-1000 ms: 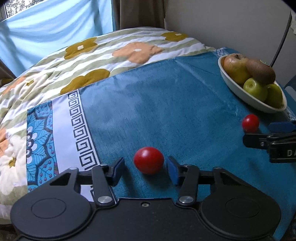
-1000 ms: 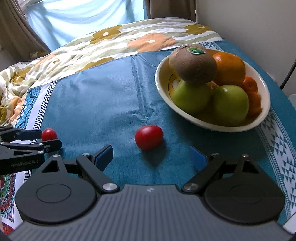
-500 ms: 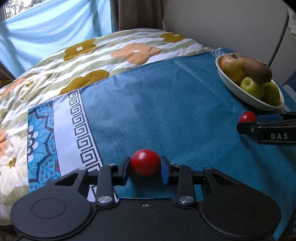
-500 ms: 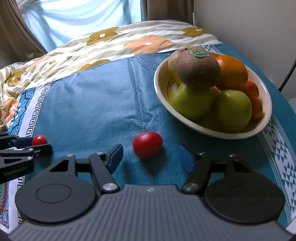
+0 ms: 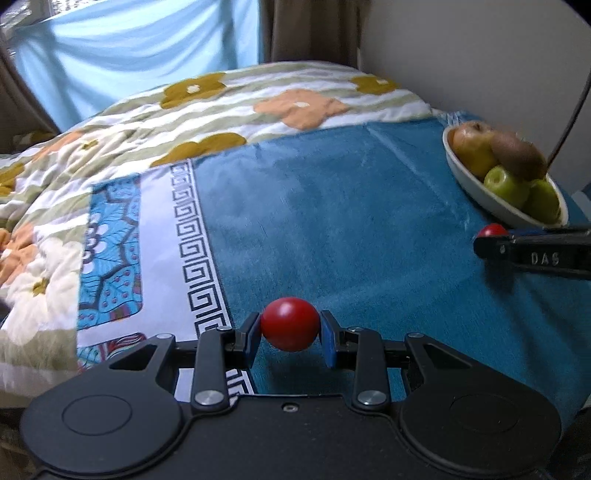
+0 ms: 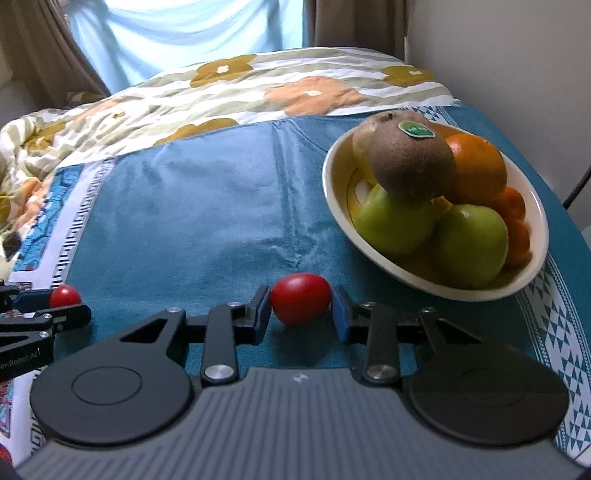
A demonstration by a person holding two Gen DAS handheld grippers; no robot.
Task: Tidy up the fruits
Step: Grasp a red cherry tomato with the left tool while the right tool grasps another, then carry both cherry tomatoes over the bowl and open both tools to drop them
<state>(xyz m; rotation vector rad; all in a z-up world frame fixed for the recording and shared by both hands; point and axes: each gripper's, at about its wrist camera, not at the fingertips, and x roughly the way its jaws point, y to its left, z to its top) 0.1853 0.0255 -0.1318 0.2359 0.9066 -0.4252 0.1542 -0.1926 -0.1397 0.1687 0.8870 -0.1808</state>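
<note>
Left gripper (image 5: 290,341) is clamped on a round red tomato (image 5: 290,324), both blue pads pressed against its sides, and the fruit sits a bit clear of the teal cloth (image 5: 332,221) with a shadow under it. Off to that gripper's right and further ahead you can see the other gripper's black finger poking in from the edge, with a second tomato peeking up just behind it.

Right gripper (image 6: 301,314) has just been closing and now has its pads against an oval red tomato (image 6: 301,298), left pad touching for sure, right pad touching or as good as. This one looks like it's resting on the cloth, right between the fingertips.

Ahead of the right gripper and over to its right is a cream oval bowl (image 6: 528,284), pretty well loaded: two green apples (image 6: 469,243) at the near side, a brown kiwi (image 6: 412,162) with a green sticker perched on top, an orange (image 6: 480,166) behind it, and some smaller orange fruit along the far right rim. Something yellowish-brown sits at the back left, can't tell exactly what.

Beyond the teal cloth, further away from both grippers, there's a floral duvet (image 6: 258,96) in white, olive and peach, and past that a pale blue curtain (image 6: 184,33) at the window. A patterned border with a Greek key strip runs along the left gripper's left side.
</note>
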